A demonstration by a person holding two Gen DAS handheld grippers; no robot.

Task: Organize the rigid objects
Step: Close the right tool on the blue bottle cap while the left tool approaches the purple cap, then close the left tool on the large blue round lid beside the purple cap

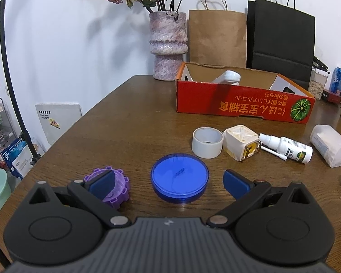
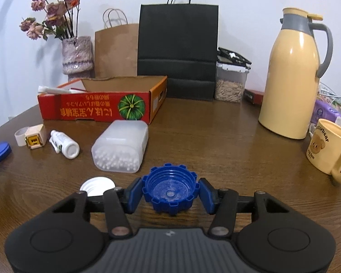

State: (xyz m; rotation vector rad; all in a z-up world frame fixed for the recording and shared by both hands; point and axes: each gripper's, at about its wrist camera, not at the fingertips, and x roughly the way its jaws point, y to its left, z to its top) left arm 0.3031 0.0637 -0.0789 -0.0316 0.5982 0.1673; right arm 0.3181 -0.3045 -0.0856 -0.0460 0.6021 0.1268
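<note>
A cardboard box (image 1: 243, 100) is set toward the back of the table (image 1: 129, 118), with a vase (image 1: 168, 45) behind it to the left and two paper bags (image 1: 282, 34) behind it. Before the box, a tape roll (image 1: 207, 142), a cube (image 1: 239, 142), a spray bottle (image 1: 286, 147) and a swab container (image 1: 330, 145) are laid in a row from left to right.

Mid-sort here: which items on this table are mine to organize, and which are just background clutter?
To organize:
blue lid
purple cap
blue cap
white cap
tape roll
spray bottle
swab box
red box

Clutter:
vase
black bag
thermos
mug
</note>
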